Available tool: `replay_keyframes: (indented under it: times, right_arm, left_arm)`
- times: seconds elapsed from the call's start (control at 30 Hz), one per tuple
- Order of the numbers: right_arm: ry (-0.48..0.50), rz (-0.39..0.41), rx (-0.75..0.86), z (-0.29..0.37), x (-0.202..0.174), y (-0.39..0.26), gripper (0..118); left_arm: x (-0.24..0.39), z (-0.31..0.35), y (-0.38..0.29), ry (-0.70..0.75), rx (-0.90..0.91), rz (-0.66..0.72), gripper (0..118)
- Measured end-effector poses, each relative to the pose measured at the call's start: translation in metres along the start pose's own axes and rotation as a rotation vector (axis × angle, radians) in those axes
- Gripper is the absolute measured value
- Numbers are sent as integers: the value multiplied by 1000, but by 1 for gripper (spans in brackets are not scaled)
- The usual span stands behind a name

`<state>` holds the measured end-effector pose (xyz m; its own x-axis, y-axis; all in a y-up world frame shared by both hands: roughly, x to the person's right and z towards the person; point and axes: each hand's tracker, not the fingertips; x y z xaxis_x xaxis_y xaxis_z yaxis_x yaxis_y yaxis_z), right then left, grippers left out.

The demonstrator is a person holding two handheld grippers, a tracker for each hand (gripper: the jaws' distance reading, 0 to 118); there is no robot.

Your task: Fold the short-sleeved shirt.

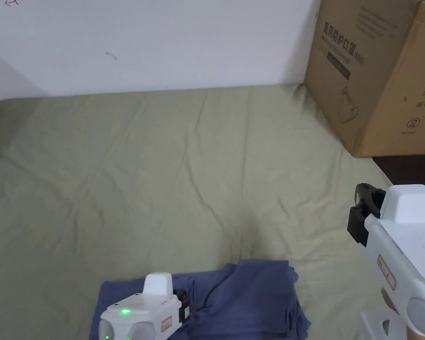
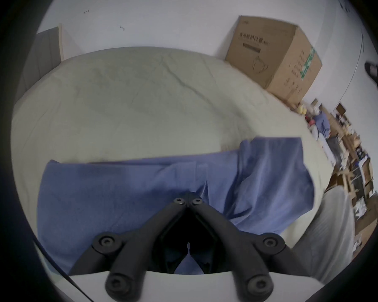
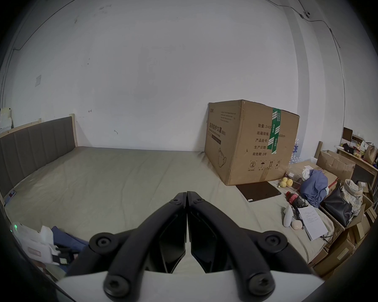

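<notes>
A blue short-sleeved shirt (image 1: 251,301) lies folded and wrinkled on the green bedsheet (image 1: 163,168), at the near edge of the bed. My left gripper (image 1: 185,305) rests low on its left half. Its jaws are closed at the tips on a crease of the shirt (image 2: 118,187), with the left gripper (image 2: 188,195) pinching the fabric there. The right gripper (image 1: 362,212) hangs in the air off to the right of the shirt. Seen in its own view, the right gripper (image 3: 186,194) is shut and holds nothing.
A large cardboard box (image 1: 375,75) stands on the far right corner of the bed against the white wall. A dark flat mat (image 3: 258,190) lies in front of it. A padded headboard (image 3: 31,145) bounds the left side. Bags, boxes and papers (image 3: 312,221) crowd the right.
</notes>
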<state>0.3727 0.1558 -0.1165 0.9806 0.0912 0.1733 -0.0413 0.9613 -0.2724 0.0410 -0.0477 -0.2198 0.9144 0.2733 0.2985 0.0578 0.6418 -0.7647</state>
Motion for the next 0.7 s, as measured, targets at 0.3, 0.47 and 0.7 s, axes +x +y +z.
replay_keyframes:
  times: [0.3, 0.47, 0.7]
  right_arm:
    - [21, 2, 13, 1, -9, 4, 0]
    - [42, 15, 14, -1, -20, 6, 0]
    - [67, 44, 1, -3, -35, 6, 0]
  left_arm:
    - [-88, 93, 44, -174, 70, 255, 0]
    - [-149, 107, 44, -177, 12, 377, 11]
    - [-203, 87, 24, -191, -80, 485, 101]
